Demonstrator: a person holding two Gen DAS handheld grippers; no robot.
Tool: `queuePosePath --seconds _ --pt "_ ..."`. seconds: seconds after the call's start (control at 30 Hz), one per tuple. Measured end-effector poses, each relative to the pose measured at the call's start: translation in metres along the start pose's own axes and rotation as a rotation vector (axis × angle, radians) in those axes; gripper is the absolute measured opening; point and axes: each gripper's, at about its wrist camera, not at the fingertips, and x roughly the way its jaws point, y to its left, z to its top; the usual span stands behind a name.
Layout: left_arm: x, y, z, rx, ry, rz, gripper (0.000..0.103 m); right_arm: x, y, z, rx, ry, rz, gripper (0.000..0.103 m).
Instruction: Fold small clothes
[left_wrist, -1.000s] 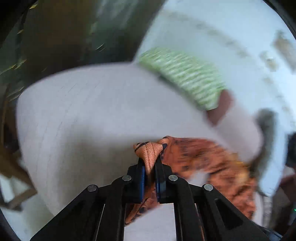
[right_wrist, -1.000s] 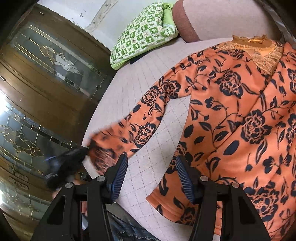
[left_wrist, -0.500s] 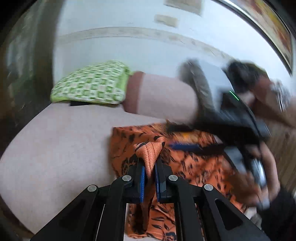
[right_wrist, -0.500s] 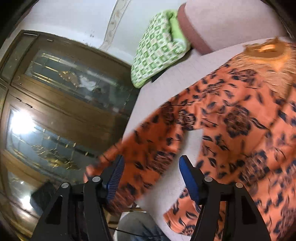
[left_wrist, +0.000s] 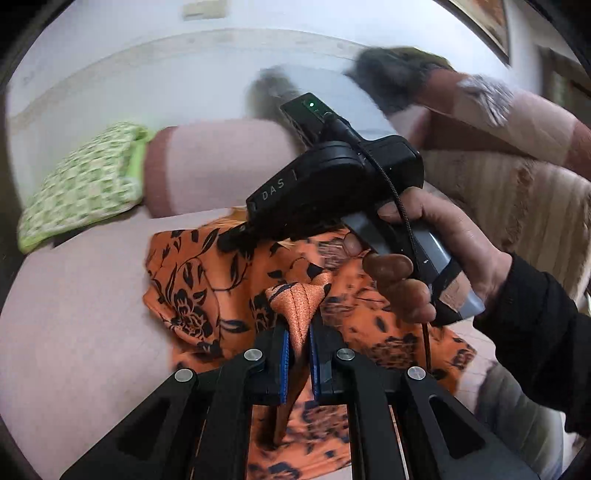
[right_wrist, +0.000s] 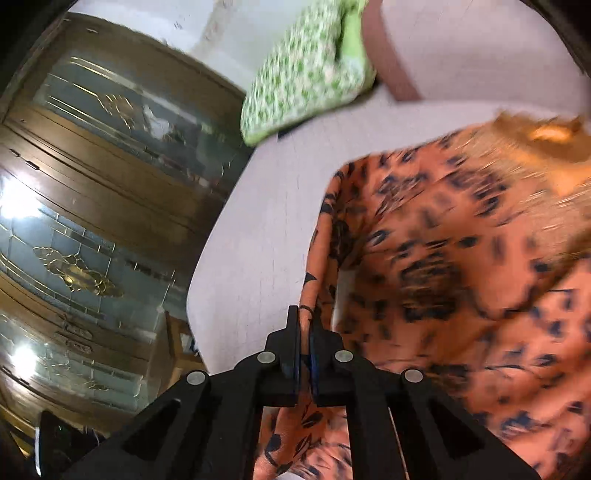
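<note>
An orange top with black flowers (left_wrist: 207, 280) lies on a pale quilted bed (left_wrist: 74, 325). My left gripper (left_wrist: 298, 345) is shut on the sleeve cuff (left_wrist: 297, 302), held over the top's body. My right gripper (right_wrist: 303, 354) is shut on a fold of the same top (right_wrist: 461, 266) at its left edge. In the left wrist view the right gripper's black body (left_wrist: 332, 192) and the hand holding it sit just above the top. The gold neckline (right_wrist: 546, 133) lies at the far end.
A green checked pillow (left_wrist: 81, 184) and a pink bolster (left_wrist: 218, 162) lie at the head of the bed, against a white wall. A wooden cabinet with glass doors (right_wrist: 85, 221) stands along the bed's left side. A striped blanket (left_wrist: 517, 206) is on the right.
My left gripper carried the sleeve cuff from the left of the bed over the top's body. My right gripper, open before, closed on the top's left edge.
</note>
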Motion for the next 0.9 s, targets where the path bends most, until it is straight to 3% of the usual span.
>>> queuePosePath --seconds 0.17,0.3,0.33,0.43,0.47,0.5,0.53,0.6,0.7,0.77,0.83,0.9 --pt "0.068 -0.027 -0.009 0.059 0.168 -0.128 0.007 -0.031 -0.076 -0.034 0.099 -0.022 -0.069 0.003" --pt "0.115 -0.023 -0.034 -0.048 0.312 -0.276 0.011 -0.02 -0.135 -0.068 0.232 -0.014 -0.041 0.005" --pt "0.121 -0.022 -0.039 -0.071 0.358 -0.32 0.011 -0.016 -0.142 -0.076 0.242 -0.012 -0.027 0.009" --pt "0.126 -0.007 -0.025 -0.061 0.356 -0.401 0.012 -0.009 -0.15 -0.085 0.246 0.007 -0.069 0.013" --pt "0.126 0.001 -0.016 -0.054 0.336 -0.42 0.017 -0.011 -0.148 -0.082 0.232 0.006 -0.078 0.016" --pt "0.119 0.011 -0.009 -0.051 0.3 -0.447 0.027 -0.018 -0.144 -0.079 0.223 -0.013 -0.091 0.029" --pt "0.108 0.015 -0.003 -0.055 0.258 -0.455 0.032 -0.029 -0.141 -0.077 0.226 -0.044 -0.097 0.048" --pt "0.088 0.038 0.011 -0.102 0.165 -0.44 0.052 -0.053 -0.136 -0.079 0.229 -0.105 -0.103 0.058" --pt "0.07 0.09 0.027 -0.253 0.092 -0.391 0.054 -0.082 -0.129 -0.097 0.234 -0.157 -0.111 0.058" --pt "0.069 0.124 0.027 -0.358 0.084 -0.276 0.058 -0.092 -0.128 -0.118 0.256 -0.168 -0.097 0.058" --pt "0.084 0.173 0.024 -0.53 0.12 -0.161 0.058 -0.09 -0.13 -0.139 0.285 -0.158 -0.091 0.058" --pt "0.095 0.204 0.01 -0.643 0.165 -0.132 0.057 -0.073 -0.129 -0.154 0.287 -0.11 -0.107 0.053"
